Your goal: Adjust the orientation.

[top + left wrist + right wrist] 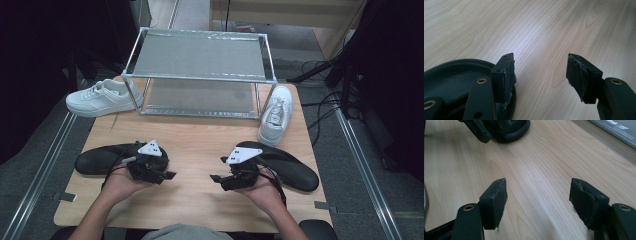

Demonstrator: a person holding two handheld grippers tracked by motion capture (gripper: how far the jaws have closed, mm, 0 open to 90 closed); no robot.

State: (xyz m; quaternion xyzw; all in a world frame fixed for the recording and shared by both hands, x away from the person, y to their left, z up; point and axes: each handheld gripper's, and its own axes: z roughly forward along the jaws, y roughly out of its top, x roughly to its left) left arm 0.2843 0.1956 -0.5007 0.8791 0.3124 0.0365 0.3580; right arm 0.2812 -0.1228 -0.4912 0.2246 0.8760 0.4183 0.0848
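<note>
Both grippers, left (169, 176) and right (215, 177), gape empty; next, reach 2 o'clock for the white shoe (276, 116).

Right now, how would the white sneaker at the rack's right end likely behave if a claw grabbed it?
The white sneaker probably feels light for its size. Its open laced upper would likely squash under pinching. Lying flat on its sole beside the rack, it should slide rather than tip.
</note>
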